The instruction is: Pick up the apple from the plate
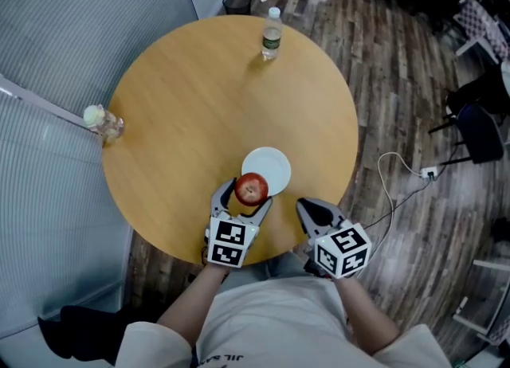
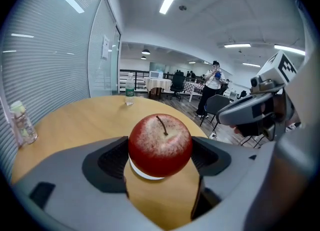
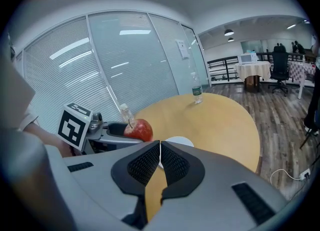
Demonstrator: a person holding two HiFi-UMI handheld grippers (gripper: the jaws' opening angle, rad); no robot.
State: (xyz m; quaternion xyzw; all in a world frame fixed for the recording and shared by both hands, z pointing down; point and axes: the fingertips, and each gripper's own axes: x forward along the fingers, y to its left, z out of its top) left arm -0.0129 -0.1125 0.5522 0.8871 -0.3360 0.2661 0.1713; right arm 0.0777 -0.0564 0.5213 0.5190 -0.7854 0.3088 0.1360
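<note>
Our left tool [image 1: 245,197] pinches the apple [image 1: 252,189], so the pick-up looks nearly done.
We hold it just over the near edge of the plate [image 1: 275,166], above the worktop [image 1: 199,103]; only lifting clear seems left. Our right tool [image 1: 309,207] is pressed together, empty.

Round wooden table [image 1: 183,103], water bottle [image 1: 272,33] at far edge, small bottle [image 1: 103,122] left
</note>
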